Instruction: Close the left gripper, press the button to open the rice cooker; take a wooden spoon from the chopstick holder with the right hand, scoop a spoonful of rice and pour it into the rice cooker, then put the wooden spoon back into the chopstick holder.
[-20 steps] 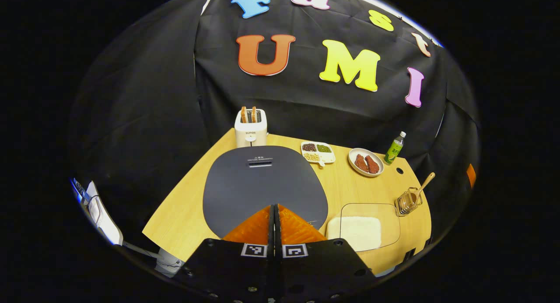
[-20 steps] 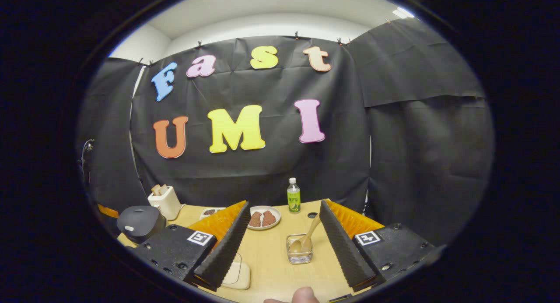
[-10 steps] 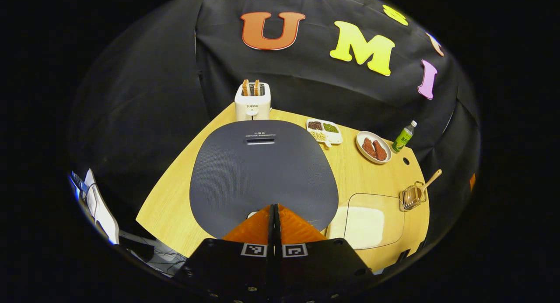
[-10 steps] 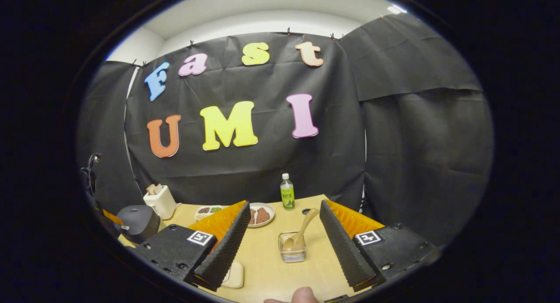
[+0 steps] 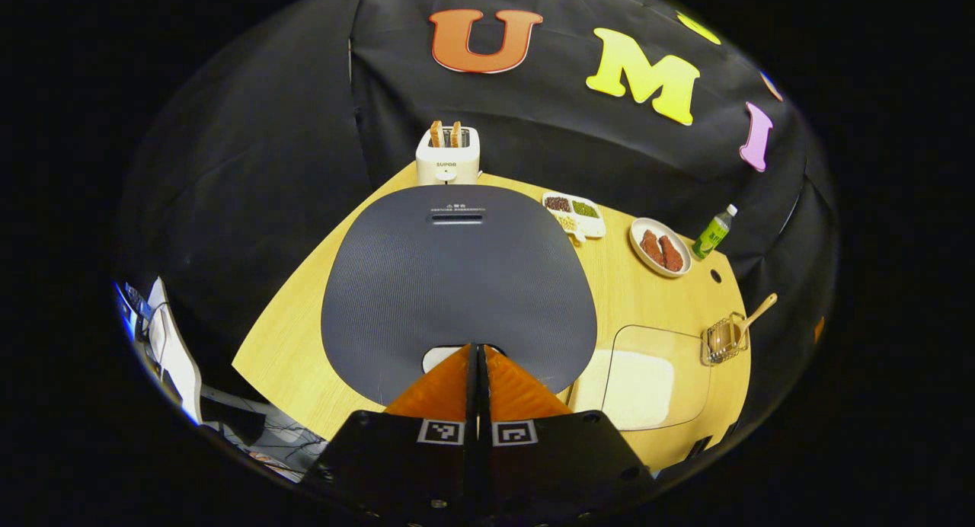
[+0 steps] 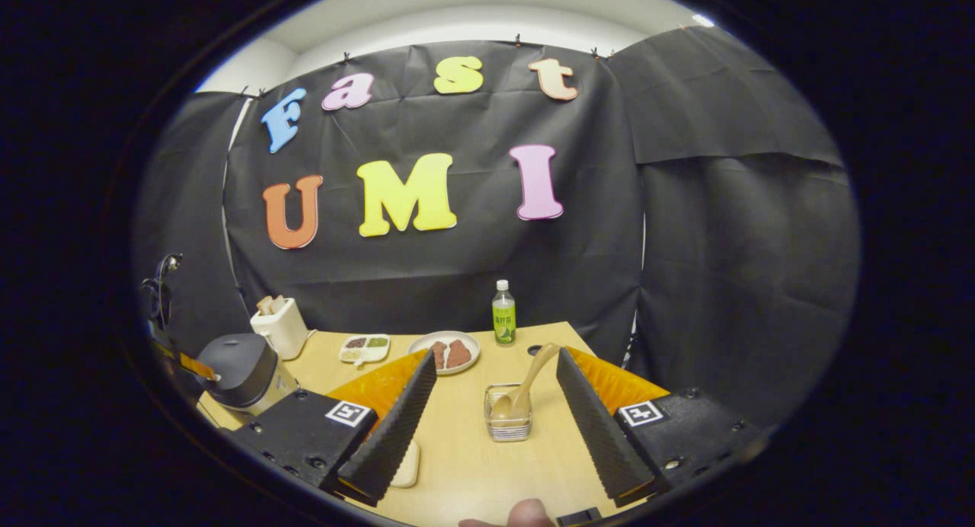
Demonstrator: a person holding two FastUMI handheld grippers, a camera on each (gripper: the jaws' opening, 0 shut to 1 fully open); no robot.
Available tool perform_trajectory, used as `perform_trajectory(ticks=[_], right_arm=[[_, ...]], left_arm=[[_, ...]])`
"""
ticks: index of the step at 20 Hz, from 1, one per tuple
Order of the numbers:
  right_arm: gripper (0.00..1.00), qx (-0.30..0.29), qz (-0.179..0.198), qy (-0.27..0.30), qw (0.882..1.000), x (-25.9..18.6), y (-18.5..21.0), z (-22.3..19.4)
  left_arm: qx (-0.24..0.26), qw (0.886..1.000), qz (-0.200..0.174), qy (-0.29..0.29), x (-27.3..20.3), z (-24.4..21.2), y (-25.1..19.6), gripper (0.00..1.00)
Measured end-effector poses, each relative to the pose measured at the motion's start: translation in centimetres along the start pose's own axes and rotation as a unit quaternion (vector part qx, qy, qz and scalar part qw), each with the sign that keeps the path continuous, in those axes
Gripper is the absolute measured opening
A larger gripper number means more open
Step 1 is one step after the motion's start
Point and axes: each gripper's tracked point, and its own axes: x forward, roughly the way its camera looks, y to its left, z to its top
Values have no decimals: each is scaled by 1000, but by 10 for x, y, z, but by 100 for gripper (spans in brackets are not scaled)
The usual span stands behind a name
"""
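Pressing clenched left tongs [image 5: 477, 352] toward the rice cooker [image 5: 457, 283] button [image 5: 442, 357], frame centre; right tongs [image 6: 491, 375] released, wooden spoon [image 6: 522, 394] in chopstick holder [image 6: 508, 420]. Next: firm push.

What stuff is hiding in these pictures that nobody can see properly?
- Button, left gripper view: the shut left tool covers most of it; whether they touch is unclear.
- Rice box, right gripper view: mostly behind a finger of the open right tool.
- Spoon bowl, right gripper view: partly veiled by the holder's wire wall.
- Tray, right gripper view: contents too small to tell.
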Motion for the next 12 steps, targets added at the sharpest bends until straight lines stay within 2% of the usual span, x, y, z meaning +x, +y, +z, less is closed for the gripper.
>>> perform_trajectory(ticks=[2, 3, 4, 6, 7, 12], right_arm=[[96, -2, 5, -3, 1000, -1, 4, 5], [100, -2, 5, -9, 1000, -1, 3, 10], [96, -2, 4, -17, 1000, -1, 1, 16], [96, -2, -3, -29, 1000, -1, -6, 23], [100, -1, -5, -27, 1000, 1, -6, 21], [100, 5, -20, -36, 999, 6, -17, 35]], left_arm=[[-9, 1000, -10, 1, -1, 1, 0, 0], [-7, 1000, -12, -3, -3, 4, 1, 0], [-8, 1000, -11, -16, -9, 10, -1, 0], [-26, 997, -18, -71, -20, 36, -10, 0], [-26, 994, -22, -101, -28, 55, -13, 0], [-4, 975, -27, -222, -78, 117, -14, 0]])
